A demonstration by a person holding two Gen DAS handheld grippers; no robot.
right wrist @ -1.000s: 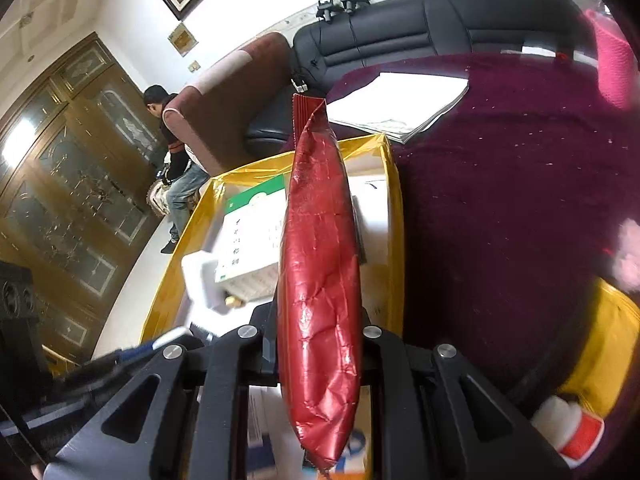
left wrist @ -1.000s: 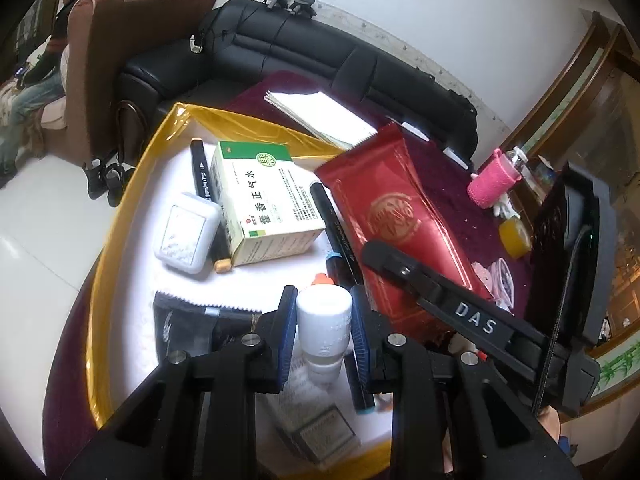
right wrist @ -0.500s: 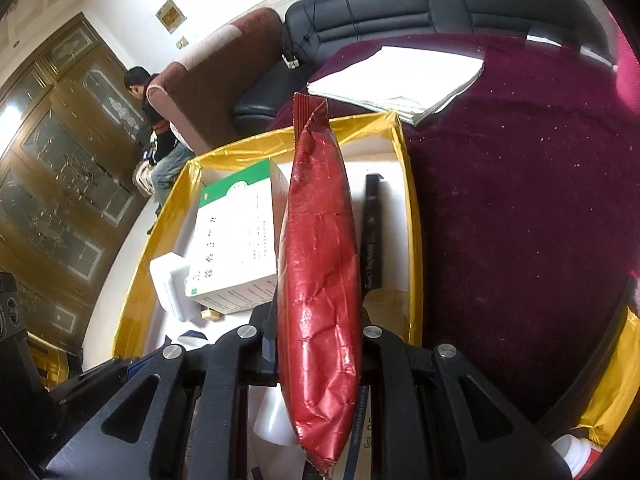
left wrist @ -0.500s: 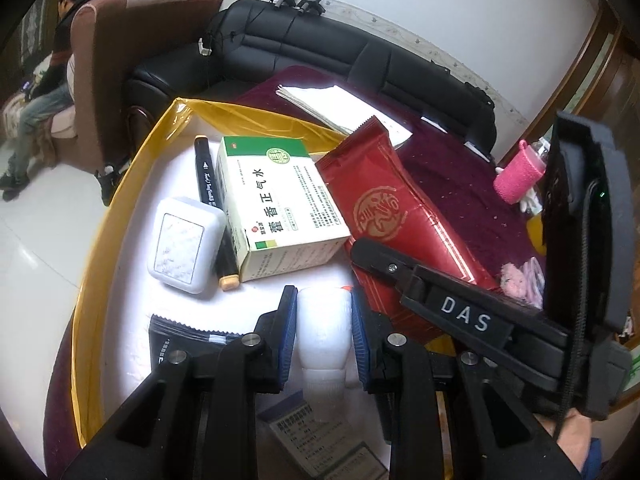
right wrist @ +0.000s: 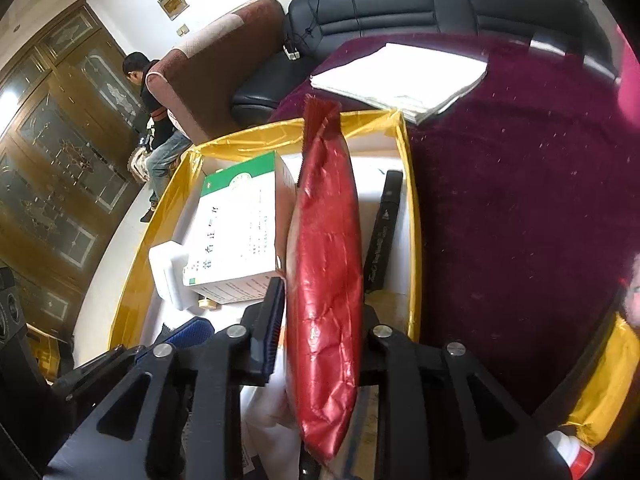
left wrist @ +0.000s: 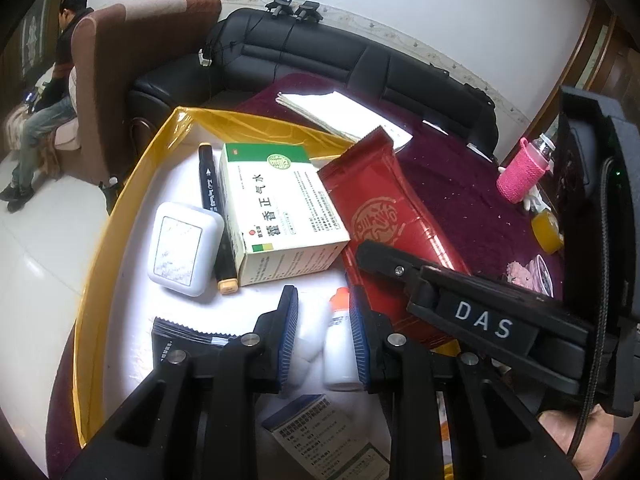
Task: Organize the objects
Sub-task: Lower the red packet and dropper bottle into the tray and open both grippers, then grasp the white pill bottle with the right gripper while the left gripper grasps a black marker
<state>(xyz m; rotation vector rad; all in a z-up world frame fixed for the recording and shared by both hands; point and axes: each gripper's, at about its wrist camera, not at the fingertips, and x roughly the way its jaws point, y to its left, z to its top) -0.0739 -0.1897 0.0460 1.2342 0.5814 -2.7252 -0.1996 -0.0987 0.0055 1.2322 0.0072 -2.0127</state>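
Since a second ago our right gripper (right wrist: 320, 320) has begun opening around the red packet (right wrist: 326, 280), a gap showing at its left pad, the packet on edge inside the yellow tray (right wrist: 412, 208). Our left gripper (left wrist: 324, 336) stays clamped on the small white bottle (left wrist: 340, 352) above the tray's white floor.

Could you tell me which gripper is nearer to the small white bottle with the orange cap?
Left. The left gripper has the white bottle between its fingers; the right gripper, opening, straddles the red packet alongside.
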